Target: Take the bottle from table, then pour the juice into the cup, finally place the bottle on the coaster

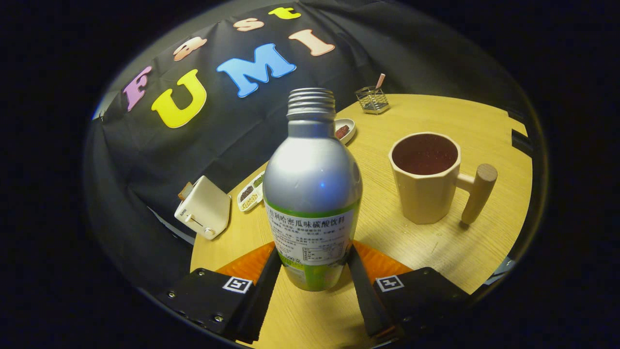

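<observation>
The gripper (312, 271) sits nearest, its two fingers (265, 286) pressed against either side of the bottle (312, 194), clamped at the label. The bottle is upright and uncapped, its base over the orange coaster (247, 264) on the table (436, 252). The cup (425, 177) beyond already looks dark inside, so I judge this the placing step; next the fingers must part cleanly and draw back without tipping it.
</observation>
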Available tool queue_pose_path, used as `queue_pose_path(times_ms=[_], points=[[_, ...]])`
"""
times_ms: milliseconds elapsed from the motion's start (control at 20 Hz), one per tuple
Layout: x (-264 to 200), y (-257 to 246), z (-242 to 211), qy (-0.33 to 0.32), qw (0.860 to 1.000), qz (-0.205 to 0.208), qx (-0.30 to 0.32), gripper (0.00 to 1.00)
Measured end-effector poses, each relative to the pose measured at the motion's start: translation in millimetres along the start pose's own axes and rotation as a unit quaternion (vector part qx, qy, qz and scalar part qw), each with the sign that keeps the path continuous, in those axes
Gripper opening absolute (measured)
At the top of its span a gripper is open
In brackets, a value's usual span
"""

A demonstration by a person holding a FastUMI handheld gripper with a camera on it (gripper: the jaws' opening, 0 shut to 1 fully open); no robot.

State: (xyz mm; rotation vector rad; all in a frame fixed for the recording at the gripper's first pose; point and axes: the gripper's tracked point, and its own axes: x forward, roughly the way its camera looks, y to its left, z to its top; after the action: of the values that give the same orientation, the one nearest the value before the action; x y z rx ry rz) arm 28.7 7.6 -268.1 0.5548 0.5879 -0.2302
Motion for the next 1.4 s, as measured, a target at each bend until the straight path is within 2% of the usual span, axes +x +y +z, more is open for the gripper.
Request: queue_pose_path(times_ms=[550,950,1400], points=[[22.5,17.7,20.2,-0.042,0.991,-0.022,-0.128,0.78],[51.3,35.0,37.3,-0.065,0.982,-0.031,-0.175,0.78],[94.9,45.3,59.9,-0.091,0.975,-0.034,-0.198,0.78]])
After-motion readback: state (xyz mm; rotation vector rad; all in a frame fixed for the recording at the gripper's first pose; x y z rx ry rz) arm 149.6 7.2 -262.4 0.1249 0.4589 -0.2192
